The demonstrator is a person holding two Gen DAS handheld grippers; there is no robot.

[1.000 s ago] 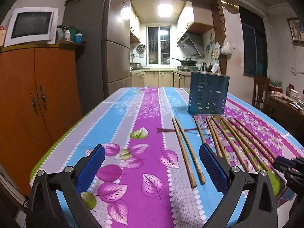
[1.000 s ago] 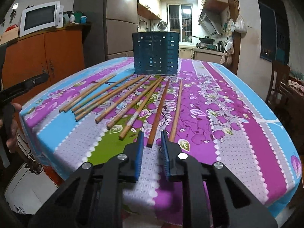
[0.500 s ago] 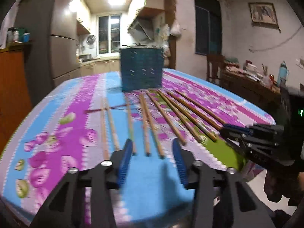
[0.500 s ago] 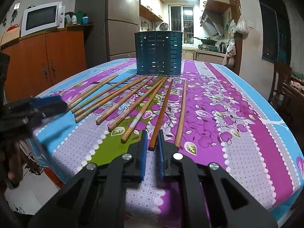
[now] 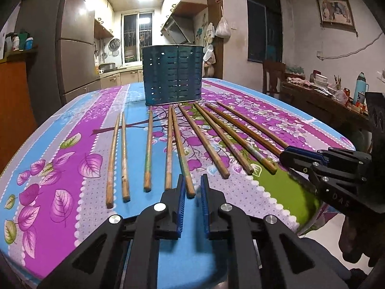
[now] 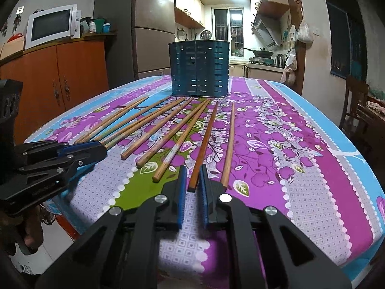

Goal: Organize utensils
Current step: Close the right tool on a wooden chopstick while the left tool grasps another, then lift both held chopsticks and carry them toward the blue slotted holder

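Several wooden chopsticks lie fanned out on the flowered tablecloth in front of a dark blue slotted utensil holder [image 5: 172,74], also in the right wrist view [image 6: 199,68]. My left gripper [image 5: 192,186] has its jaws narrowed around the near end of one chopstick [image 5: 181,149], with small gaps still showing. My right gripper [image 6: 192,177] has its jaws close on both sides of the near end of a reddish-brown chopstick [image 6: 204,144]. Each gripper shows in the other's view: the right one [image 5: 288,154] and the left one [image 6: 96,148].
The table [image 5: 72,168] ends just below both grippers. An orange cabinet [image 6: 60,77] with a microwave [image 6: 51,25] and a fridge [image 6: 144,31] stand to the left. A chair [image 6: 356,106] and a cluttered sideboard [image 5: 324,96] stand to the right.
My left gripper swung right to face the chopsticks and its jaws narrowed from wide open around one chopstick end. My right gripper moved forward onto the reddish-brown chopstick's end.
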